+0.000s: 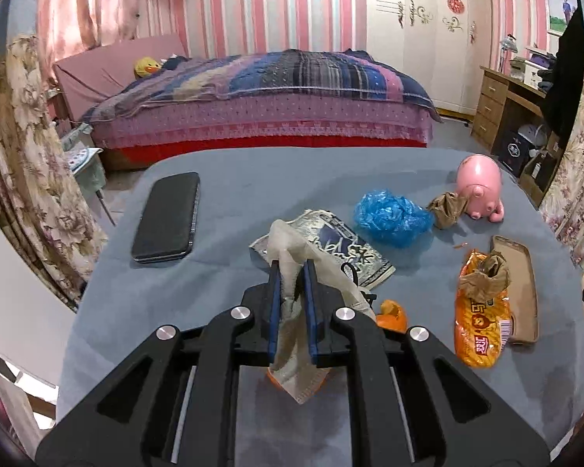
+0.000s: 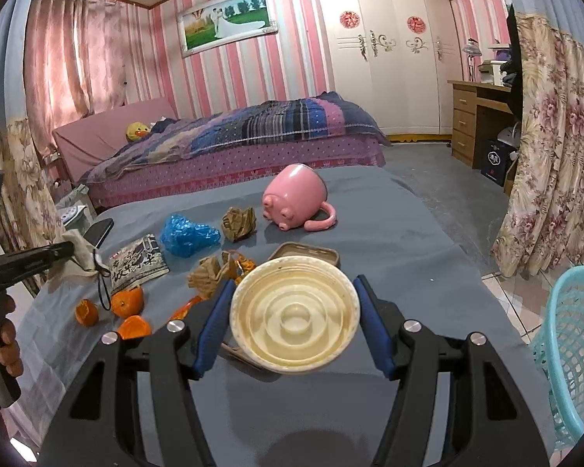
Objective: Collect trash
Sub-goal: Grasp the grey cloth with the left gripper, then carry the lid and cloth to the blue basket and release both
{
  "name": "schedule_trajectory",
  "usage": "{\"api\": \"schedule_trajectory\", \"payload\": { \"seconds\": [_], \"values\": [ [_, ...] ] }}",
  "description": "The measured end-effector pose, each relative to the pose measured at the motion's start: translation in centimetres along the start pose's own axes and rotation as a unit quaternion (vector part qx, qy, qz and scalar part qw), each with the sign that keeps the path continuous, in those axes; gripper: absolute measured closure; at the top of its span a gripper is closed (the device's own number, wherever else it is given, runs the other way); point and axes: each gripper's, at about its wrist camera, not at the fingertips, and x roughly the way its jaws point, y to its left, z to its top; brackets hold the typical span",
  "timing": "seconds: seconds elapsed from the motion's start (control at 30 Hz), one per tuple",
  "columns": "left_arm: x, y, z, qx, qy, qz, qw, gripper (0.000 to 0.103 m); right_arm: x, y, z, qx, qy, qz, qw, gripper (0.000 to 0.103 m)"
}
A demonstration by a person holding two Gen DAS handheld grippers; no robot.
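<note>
My left gripper (image 1: 292,268) is shut on a beige crumpled wipe (image 1: 288,241), held a little above the blue-grey table (image 1: 253,179); the wipe hangs down between the blue pads. My right gripper (image 2: 294,284) is shut on a cream paper cup (image 2: 294,319), its ribbed bottom facing the camera. Loose trash lies on the table: a blue plastic bag (image 1: 391,216), a brown paper wad (image 1: 445,206), an orange snack wrapper (image 1: 481,323) with crumpled brown paper (image 1: 484,276) on it, and orange peels (image 2: 128,301).
A black phone (image 1: 167,218) lies at the left, a patterned packet (image 1: 346,249) in the middle, a pink pig mug (image 1: 481,185) on its side at the back, a brown tray (image 1: 519,284) at the right. A teal basket (image 2: 572,342) stands off the table's right edge.
</note>
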Motion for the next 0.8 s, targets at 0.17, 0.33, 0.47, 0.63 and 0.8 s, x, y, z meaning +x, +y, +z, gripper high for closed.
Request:
{"api": "schedule_trajectory", "payload": {
  "seconds": [0.17,0.33,0.47,0.63,0.8],
  "values": [
    [1.2,1.3,-1.0,0.002,0.020,0.010,0.9997,0.092,-0.1,-0.5,-0.2,0.004,-0.001,-0.003,1.000,0.042],
    [1.1,2.8,-1.3,-0.022,0.021,-0.001,0.9995,0.093,0.1,-0.8,-0.1,0.006,-0.003,-0.005,1.000,0.042],
    [-1.5,0.8,-0.4,-0.005,-0.016,0.004,0.9999,0.093,0.0,-1.0,0.3,0.004,-0.008,-0.010,1.000,0.042],
    [-5.1,-3.9,1.1,0.017,-0.059,-0.025,0.9978,0.093,-1.7,-1.4,1.2,-0.009,-0.028,-0.020,0.999,0.042],
    [-6.7,-9.9,1.6,0.046,-0.071,-0.073,0.9938,0.093,-4.1,-3.9,2.1,-0.011,-0.033,-0.035,0.999,0.042]
  ]
}}
